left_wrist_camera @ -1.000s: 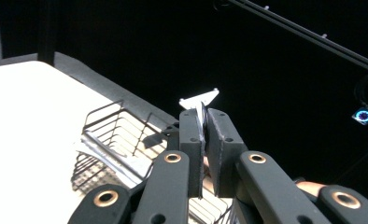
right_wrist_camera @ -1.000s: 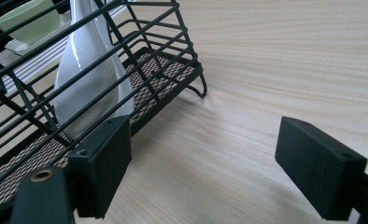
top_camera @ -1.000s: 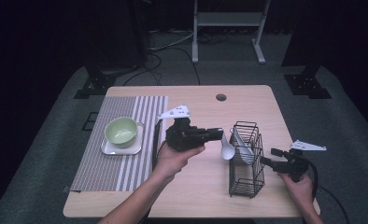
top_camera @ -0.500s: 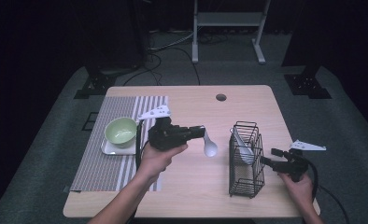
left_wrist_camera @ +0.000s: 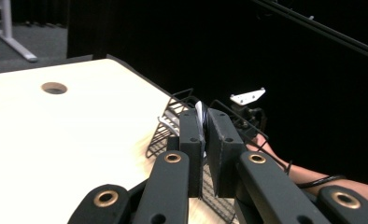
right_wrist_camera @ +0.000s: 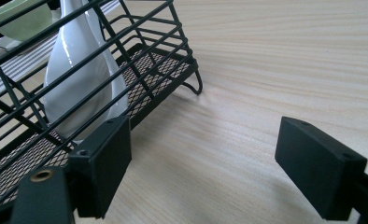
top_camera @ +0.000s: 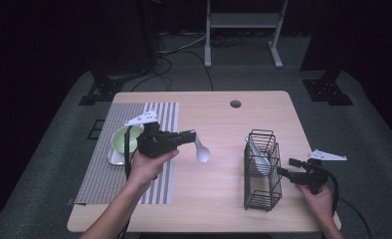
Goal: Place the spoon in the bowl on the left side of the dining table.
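Leftward from the wire basket (top_camera: 261, 170) since 0.5 s ago: left gripper (top_camera: 193, 137), clamped on 1 white spoon (top_camera: 201, 152), now midway between basket and green bowl (top_camera: 126, 139). Second spoon (top_camera: 259, 156) inside basket. Right gripper (top_camera: 282, 167), jaws apart, beside basket.

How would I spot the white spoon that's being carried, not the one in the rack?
Start at the striped placemat on the table's left side. Just right of it, the left claw is shut on a white spoon, whose bowl hangs above bare wood. The other spoon stands inside the black wire rack.
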Available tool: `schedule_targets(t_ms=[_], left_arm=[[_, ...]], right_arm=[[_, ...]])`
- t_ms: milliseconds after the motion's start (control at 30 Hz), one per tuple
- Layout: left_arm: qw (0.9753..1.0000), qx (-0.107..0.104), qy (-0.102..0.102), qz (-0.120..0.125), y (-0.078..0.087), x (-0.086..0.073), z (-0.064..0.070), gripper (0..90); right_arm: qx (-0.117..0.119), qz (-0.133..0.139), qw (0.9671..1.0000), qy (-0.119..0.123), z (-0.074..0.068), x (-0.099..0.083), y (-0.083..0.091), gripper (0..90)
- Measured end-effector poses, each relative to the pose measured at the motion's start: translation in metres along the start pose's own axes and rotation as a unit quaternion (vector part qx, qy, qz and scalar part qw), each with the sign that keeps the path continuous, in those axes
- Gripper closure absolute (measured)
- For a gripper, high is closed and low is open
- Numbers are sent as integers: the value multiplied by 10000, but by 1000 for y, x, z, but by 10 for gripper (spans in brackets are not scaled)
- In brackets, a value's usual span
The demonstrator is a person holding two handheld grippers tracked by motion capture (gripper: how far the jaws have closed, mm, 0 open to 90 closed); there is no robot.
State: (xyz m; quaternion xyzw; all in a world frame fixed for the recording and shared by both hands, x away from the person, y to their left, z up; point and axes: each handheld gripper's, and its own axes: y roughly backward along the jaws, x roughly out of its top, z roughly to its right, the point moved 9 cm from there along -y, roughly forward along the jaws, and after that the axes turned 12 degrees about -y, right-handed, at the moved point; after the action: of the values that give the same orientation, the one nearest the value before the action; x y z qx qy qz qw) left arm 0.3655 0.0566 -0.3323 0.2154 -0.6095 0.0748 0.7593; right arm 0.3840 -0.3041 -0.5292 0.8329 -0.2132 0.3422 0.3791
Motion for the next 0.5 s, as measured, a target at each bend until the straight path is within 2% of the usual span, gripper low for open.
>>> schedule_targets(t_ms=[333, 500], left_arm=[[9999, 154, 45, -36, 13, -6, -15, 852], [9997, 239, 99, -32, 21, -7, -27, 852]], right_arm=[[-14, -14, 10000, 14, 0, 0, 0, 175], [-14, -18, 10000, -1, 0, 0, 0, 175]])
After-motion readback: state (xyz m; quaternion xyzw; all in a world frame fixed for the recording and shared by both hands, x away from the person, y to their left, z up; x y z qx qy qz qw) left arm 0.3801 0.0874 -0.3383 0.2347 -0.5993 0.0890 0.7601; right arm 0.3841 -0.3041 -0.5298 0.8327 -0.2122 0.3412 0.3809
